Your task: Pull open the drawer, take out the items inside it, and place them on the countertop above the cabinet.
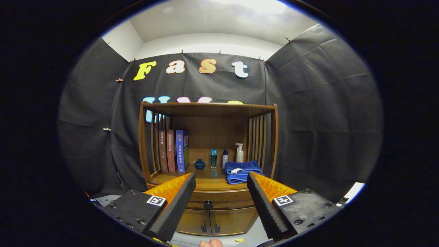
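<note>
A wooden cabinet stands ahead against the booth wall. Its drawer is closed, with a dark round knob showing low between my fingers. My gripper is open, some way short of the cabinet, with nothing between its fingers. The countertop above the drawer holds three upright books, a small dark teal cup, a teal bottle, a small white bottle with a dark cap, a white pump bottle and a folded blue towel. What the drawer holds is hidden.
Below the drawer two cabinet doors with small dark handles are closed. Slatted wooden sides and a top board enclose the shelf space. A person's fingertips show at the bottom, below the cabinet doors.
</note>
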`<action>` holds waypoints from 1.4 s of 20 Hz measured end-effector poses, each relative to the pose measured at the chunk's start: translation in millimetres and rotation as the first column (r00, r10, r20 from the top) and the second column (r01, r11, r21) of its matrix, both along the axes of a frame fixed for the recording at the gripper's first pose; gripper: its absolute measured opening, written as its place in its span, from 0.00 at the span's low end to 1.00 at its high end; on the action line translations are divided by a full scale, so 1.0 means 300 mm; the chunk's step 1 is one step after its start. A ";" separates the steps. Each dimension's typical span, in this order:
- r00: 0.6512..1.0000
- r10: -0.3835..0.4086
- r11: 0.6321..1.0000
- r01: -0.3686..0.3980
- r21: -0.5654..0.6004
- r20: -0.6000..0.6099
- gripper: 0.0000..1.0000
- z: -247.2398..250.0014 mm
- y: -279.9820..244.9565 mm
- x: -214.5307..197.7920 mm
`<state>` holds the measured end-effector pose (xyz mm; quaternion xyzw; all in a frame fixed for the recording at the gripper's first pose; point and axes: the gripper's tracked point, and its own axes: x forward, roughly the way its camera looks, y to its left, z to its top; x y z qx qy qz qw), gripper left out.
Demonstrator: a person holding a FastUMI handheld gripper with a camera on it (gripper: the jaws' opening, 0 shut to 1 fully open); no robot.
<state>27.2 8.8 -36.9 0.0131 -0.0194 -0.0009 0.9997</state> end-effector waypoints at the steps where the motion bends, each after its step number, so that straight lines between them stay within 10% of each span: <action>1: 1.000 -0.006 1.000 0.006 -0.009 -0.004 0.98 -0.051 0.003 0.032; 20: 0.973 0.042 0.999 -0.048 -0.023 -0.227 0.94 -0.868 0.202 0.538; 28: 0.968 0.034 0.997 -0.049 -0.055 -0.250 0.52 -0.890 0.198 0.575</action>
